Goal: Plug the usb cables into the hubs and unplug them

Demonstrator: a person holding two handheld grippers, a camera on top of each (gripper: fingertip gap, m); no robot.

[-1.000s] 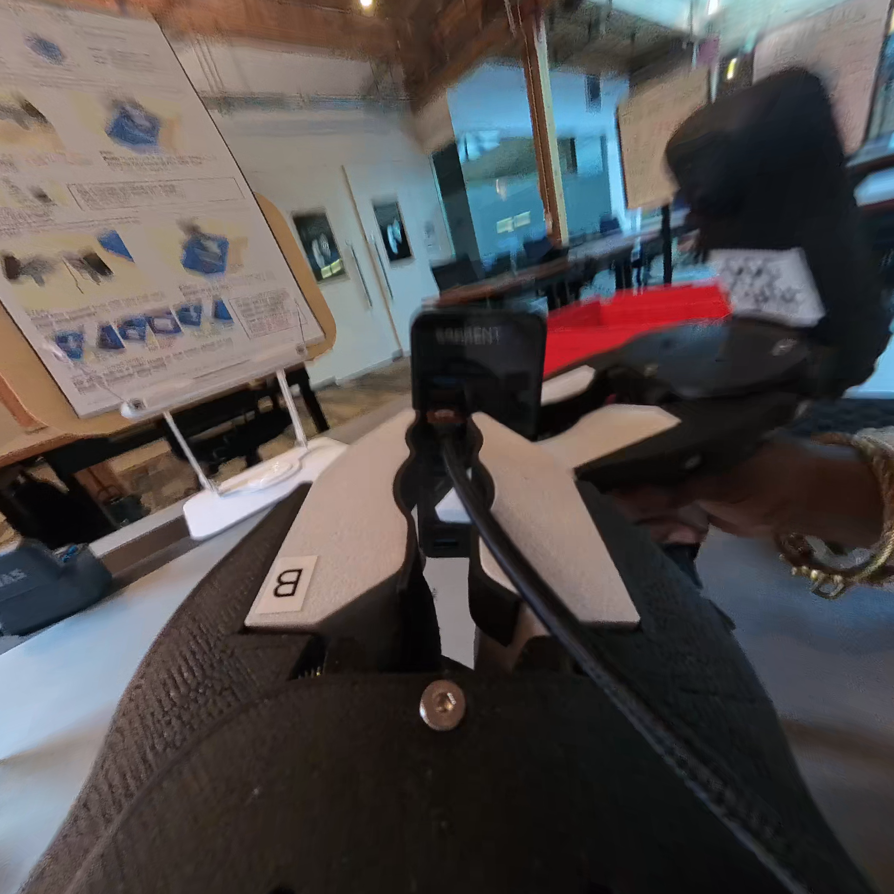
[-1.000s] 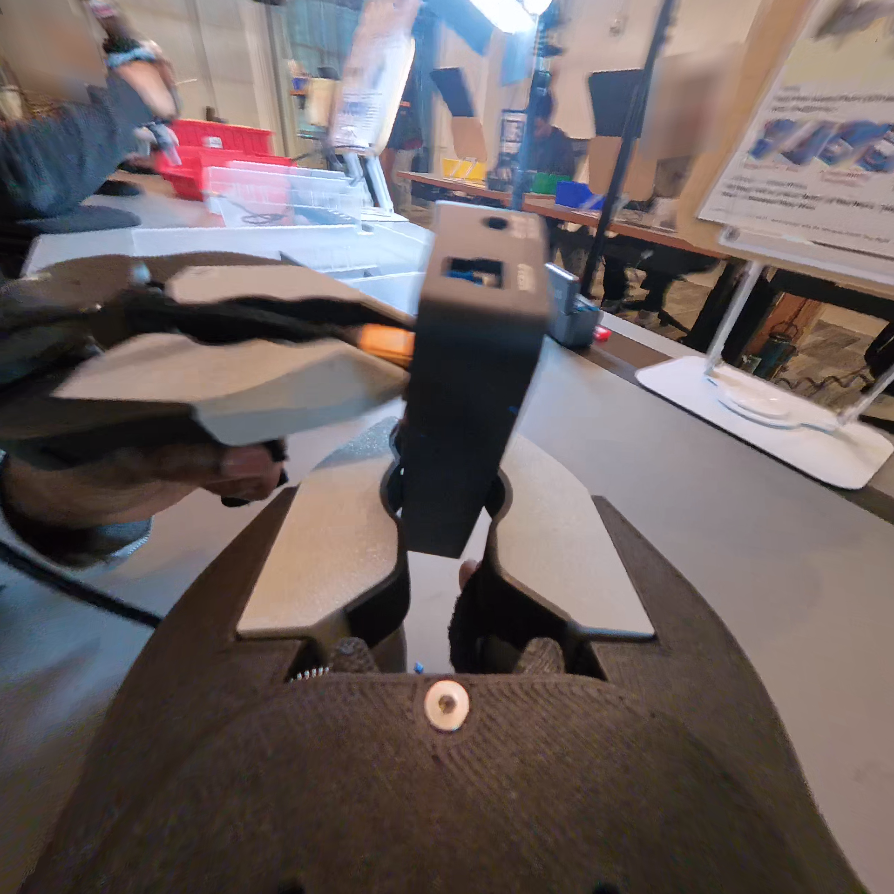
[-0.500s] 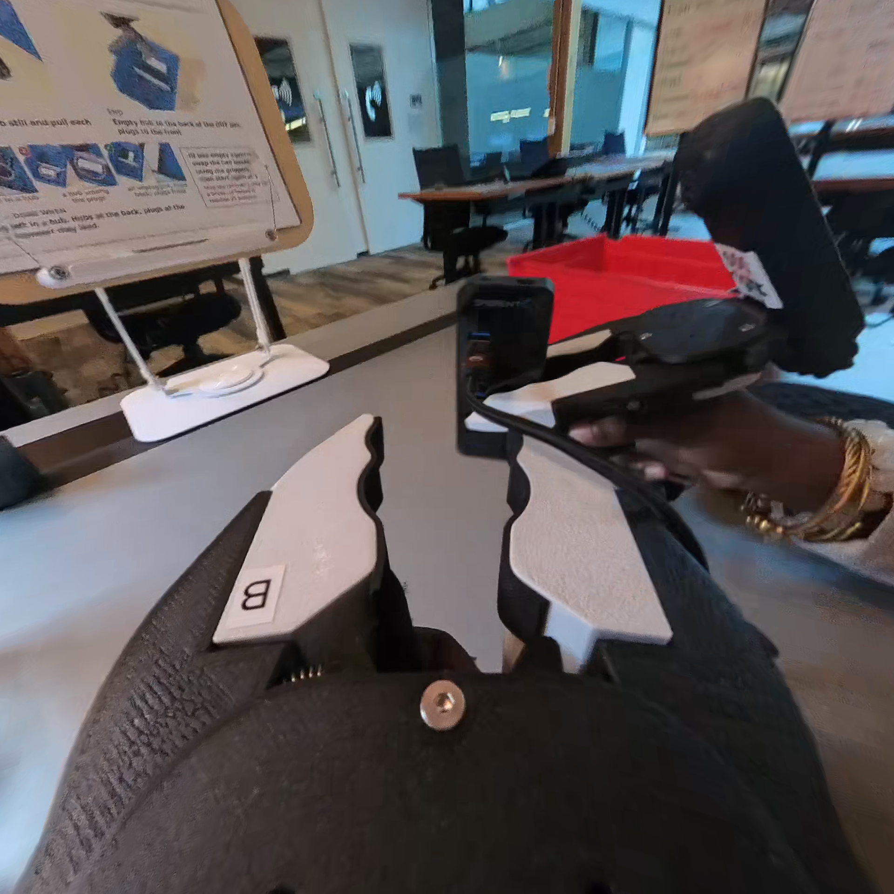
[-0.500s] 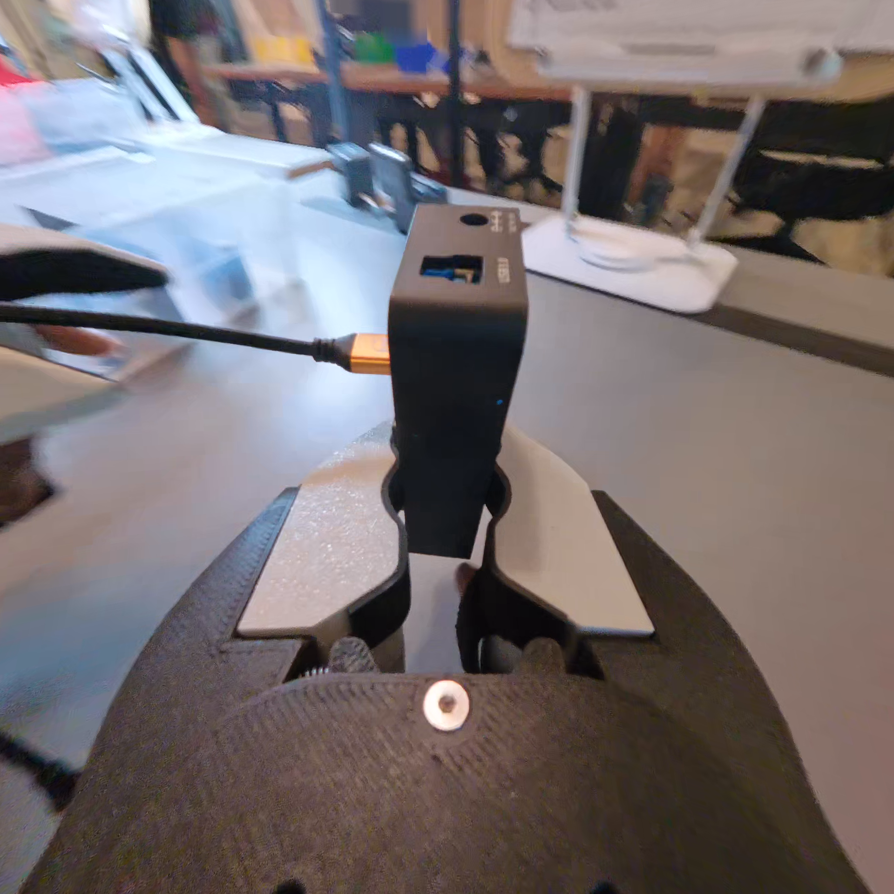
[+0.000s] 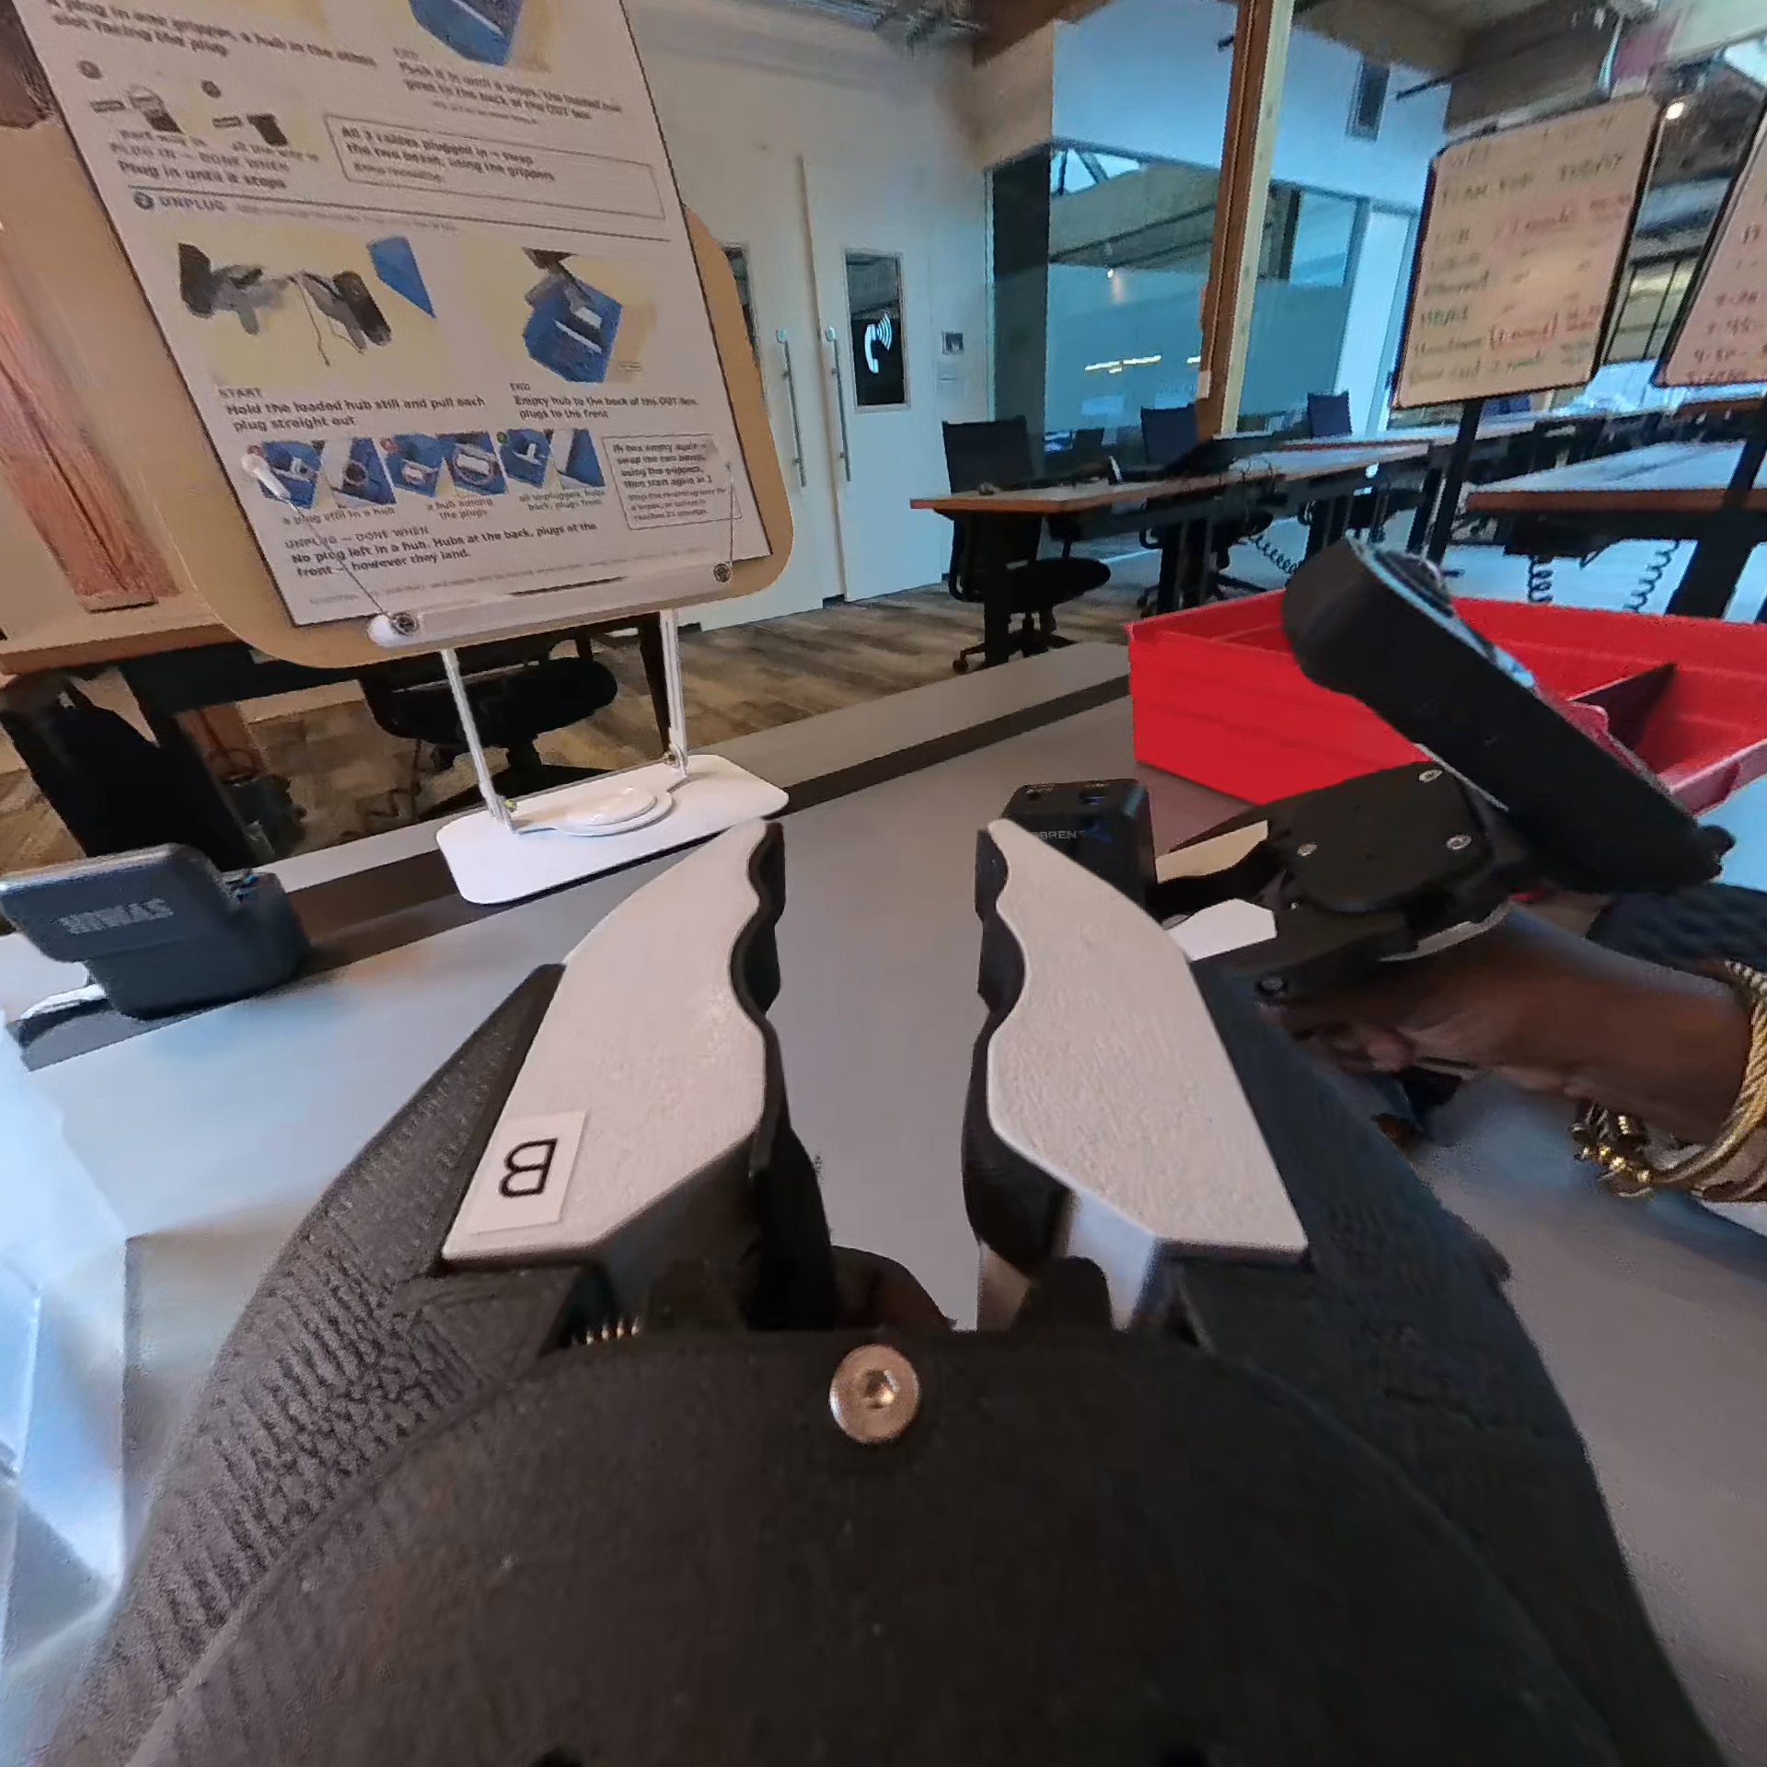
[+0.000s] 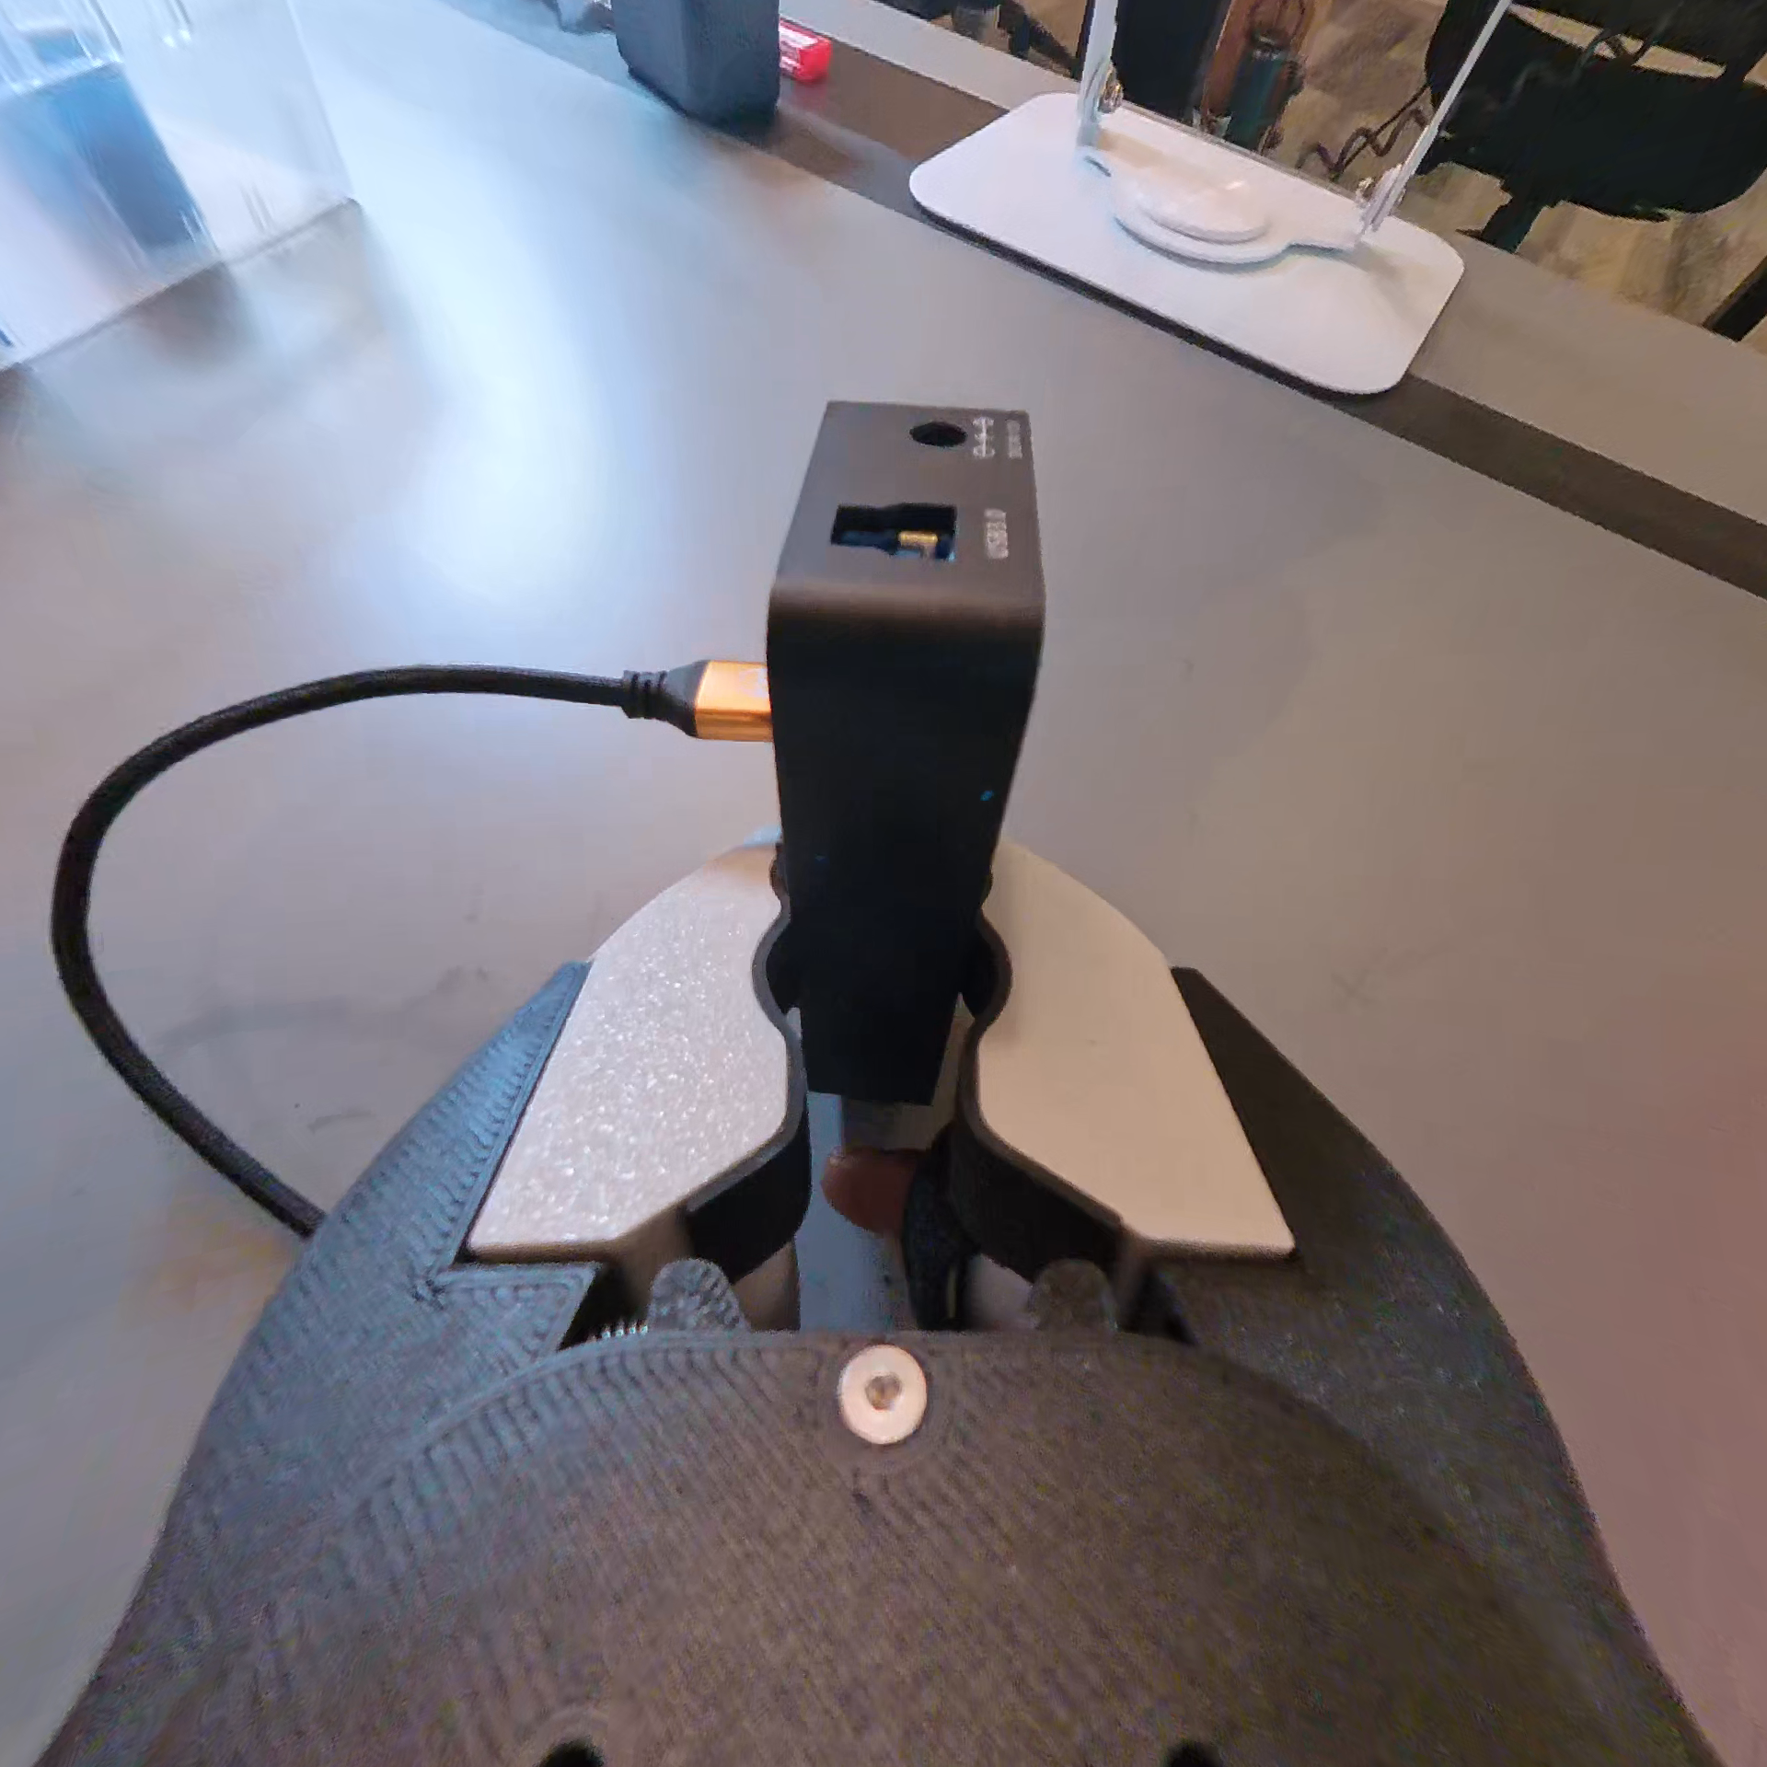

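My right gripper [image 6: 884, 894] is shut on a black USB hub [image 6: 904, 727] and holds it upright above the grey table [image 6: 1339, 765]. A black braided cable [image 6: 96, 861] with a gold plug [image 6: 731, 701] is plugged into the hub's left side and loops down to the left. The port on the hub's top end is empty. My left gripper [image 5: 878, 851] is open and empty, with bare table between its fingers. In the left wrist view the hub [image 5: 1085, 832] shows just behind my right finger, with the right gripper [image 5: 1386, 861] and the hand holding it beyond.
A white stand base [image 6: 1195, 229] carries an instruction board [image 5: 402, 287] at the table's far edge. A red bin [image 5: 1243, 698] sits at the right. A dark grey box [image 5: 143, 927] stands at the left. A clear plastic box [image 6: 143, 143] lies at the far left. My hands' fingertips stand some 20 cm from each other.
My left gripper has let go of the cable's plug, opened and drawn back from the hub. The plug stays in the hub. My right gripper has tilted down toward the table.
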